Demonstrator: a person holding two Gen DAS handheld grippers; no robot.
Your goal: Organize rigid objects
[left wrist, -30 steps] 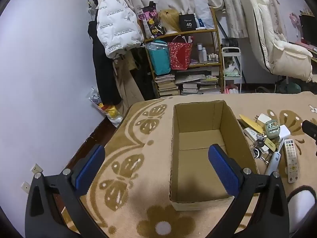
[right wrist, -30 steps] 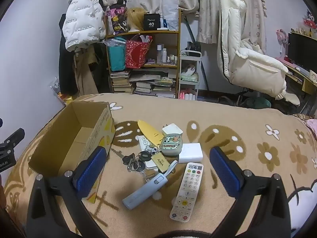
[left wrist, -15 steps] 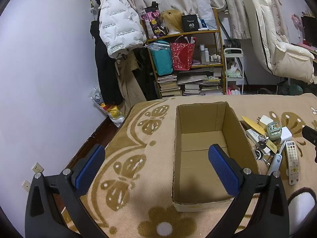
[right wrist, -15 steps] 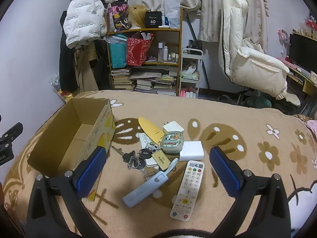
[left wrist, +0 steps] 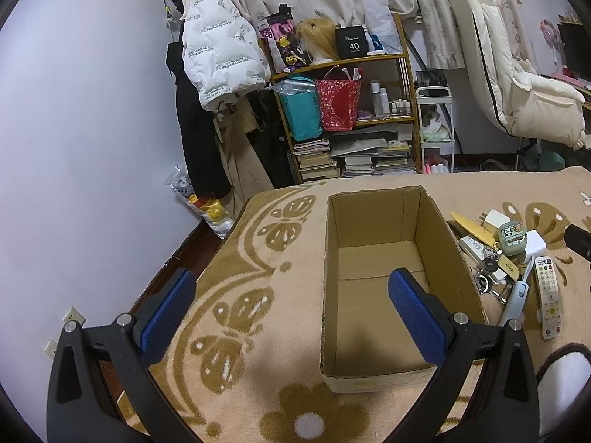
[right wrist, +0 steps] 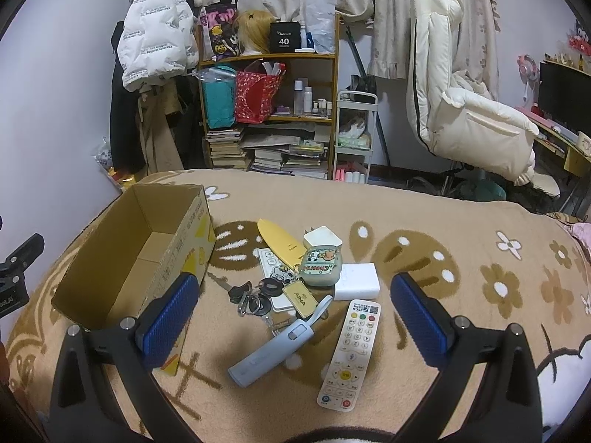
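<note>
While both the left gripper (left wrist: pixel 291 312) and the right gripper (right wrist: pixel 293 315) have their jaws spread wide and empty, the clutter lies heaped just right of the empty cardboard box (right wrist: pixel 129 254) on the blanket (right wrist: pixel 461 243). Because the keys (right wrist: pixel 255 293), tag and green case (right wrist: pixel 319 264) overlap just beside the box, a pinch on one may well drag its neighbours or slip, and the remote (right wrist: pixel 351 354) lies flat, so jaws may dig into soft pile. Readable: "AIMA" on the gold tag (right wrist: pixel 300 297), "40" on a black shelf box (right wrist: pixel 283 37).
</note>
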